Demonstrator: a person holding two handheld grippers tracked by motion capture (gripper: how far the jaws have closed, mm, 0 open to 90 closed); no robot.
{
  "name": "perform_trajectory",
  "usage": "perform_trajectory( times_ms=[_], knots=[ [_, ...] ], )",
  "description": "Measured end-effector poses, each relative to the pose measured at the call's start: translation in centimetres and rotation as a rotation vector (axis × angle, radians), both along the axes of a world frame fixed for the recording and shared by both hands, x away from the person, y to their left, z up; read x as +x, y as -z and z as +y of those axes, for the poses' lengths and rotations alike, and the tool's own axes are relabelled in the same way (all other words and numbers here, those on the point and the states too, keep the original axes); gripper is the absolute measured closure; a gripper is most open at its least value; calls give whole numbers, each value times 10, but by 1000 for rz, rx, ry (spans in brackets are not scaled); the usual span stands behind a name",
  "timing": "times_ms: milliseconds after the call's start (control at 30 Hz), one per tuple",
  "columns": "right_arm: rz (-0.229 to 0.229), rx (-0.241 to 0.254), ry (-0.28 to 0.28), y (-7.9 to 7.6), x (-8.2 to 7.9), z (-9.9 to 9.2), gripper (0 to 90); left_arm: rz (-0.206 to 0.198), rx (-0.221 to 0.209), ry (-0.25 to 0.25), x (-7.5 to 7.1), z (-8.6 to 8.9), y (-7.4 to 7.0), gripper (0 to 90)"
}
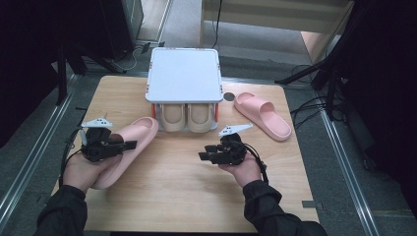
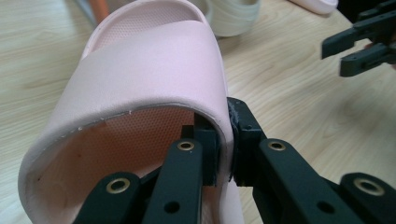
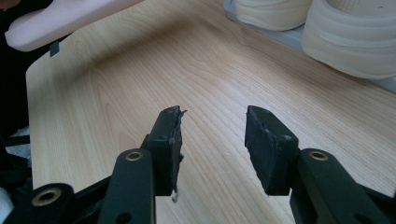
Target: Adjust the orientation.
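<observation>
My left gripper [image 1: 129, 145] is shut on a pink slipper [image 1: 141, 130] at the left of the wooden table [image 1: 177, 182]. In the left gripper view the jaws [image 2: 225, 136] pinch the edge of the slipper's strap [image 2: 149, 65], one pad inside and one outside. Its toe points toward the rack. A second pink slipper [image 1: 263, 114] lies flat at the table's back right. My right gripper [image 1: 204, 156] hovers over the table's middle right, open, with nothing between its pads [image 3: 212, 137]. It also appears far off in the left gripper view [image 2: 357, 46].
A white shoe rack [image 1: 183, 73] stands at the table's back middle. Two beige slippers [image 1: 173, 118] [image 1: 199, 118] sit side by side on its lower shelf, also seen in the right gripper view [image 3: 355, 37]. Dark stands and cables surround the table.
</observation>
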State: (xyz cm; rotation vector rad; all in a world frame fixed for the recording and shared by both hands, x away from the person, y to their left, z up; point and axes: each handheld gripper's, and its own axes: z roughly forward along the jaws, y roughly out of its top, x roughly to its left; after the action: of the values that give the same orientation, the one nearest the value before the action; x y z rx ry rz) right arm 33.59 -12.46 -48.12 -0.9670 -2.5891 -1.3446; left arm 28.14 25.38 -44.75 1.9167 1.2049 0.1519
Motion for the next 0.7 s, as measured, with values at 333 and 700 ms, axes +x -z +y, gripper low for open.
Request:
perform_trajectory(
  times_ms=[333,700],
  knots=[
    [6,-5,5,0,0,-1,565,1,15,94,-3,-38,4,831],
    [11,-9,18,1,-2,-5,565,4,31,166,1,-71,12,829]
  ],
)
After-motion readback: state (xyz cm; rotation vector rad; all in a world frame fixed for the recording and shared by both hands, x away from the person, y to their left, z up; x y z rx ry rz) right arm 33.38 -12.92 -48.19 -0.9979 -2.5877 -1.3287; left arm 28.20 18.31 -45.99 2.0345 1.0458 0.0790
